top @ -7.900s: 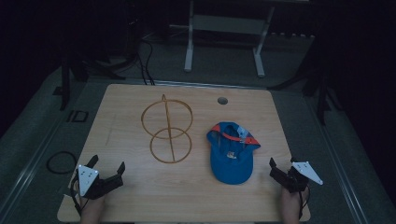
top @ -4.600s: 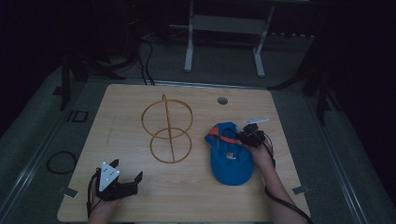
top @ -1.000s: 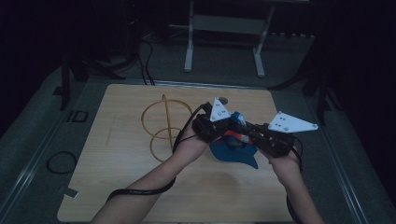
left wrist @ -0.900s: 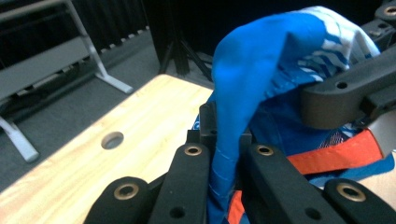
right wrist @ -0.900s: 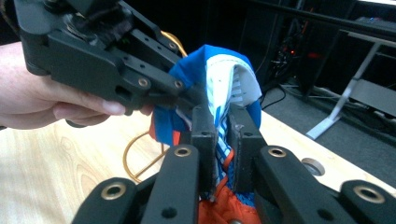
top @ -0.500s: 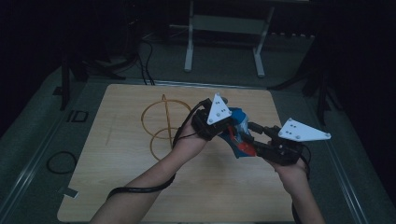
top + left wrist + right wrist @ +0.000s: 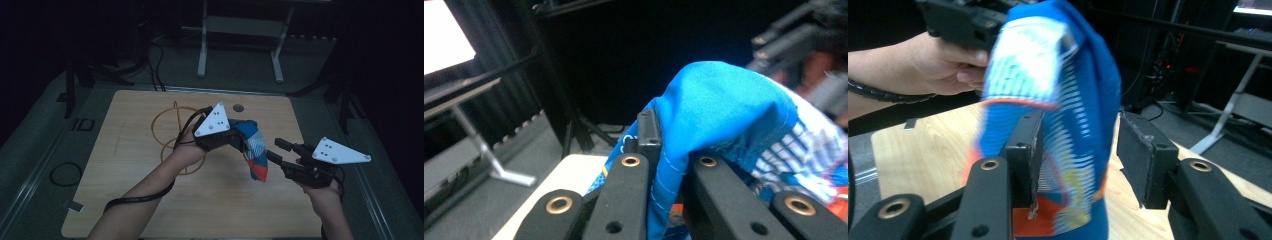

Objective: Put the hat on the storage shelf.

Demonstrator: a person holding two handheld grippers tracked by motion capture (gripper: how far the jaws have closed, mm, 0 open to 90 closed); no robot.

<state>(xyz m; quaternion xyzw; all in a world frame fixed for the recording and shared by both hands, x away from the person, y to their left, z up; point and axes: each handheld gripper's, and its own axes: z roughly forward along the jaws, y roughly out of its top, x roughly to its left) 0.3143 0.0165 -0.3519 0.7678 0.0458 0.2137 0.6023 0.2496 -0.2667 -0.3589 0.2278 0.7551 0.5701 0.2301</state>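
A blue cap [image 7: 253, 149] with an orange and white pattern hangs in the air above the wooden table [image 7: 125, 200]. My left gripper [image 7: 239, 139] is shut on its upper edge, and in the left gripper view the blue cloth [image 7: 724, 110] is pinched between the two jaws of that gripper [image 7: 669, 160]. My right gripper [image 7: 278, 150] is just right of the cap's lower end. Its jaws have just been opening and stand apart. In the right gripper view the cap [image 7: 1073, 100] hangs between the pads [image 7: 1140, 160] of the right gripper [image 7: 1083, 155], and the right pad is clear of the cloth.
Yellow rope loops [image 7: 170, 130] lie on the table to the left of the hands. A small round hole [image 7: 238, 107] sits near the far edge. A metal stand [image 7: 240, 45] rises behind the table. A cable coil [image 7: 65, 174] lies on the floor at left.
A second ago both grippers were on the cap low over the table. The right gripper has since let go and drawn back to the right, and the cap now hangs from the left gripper.
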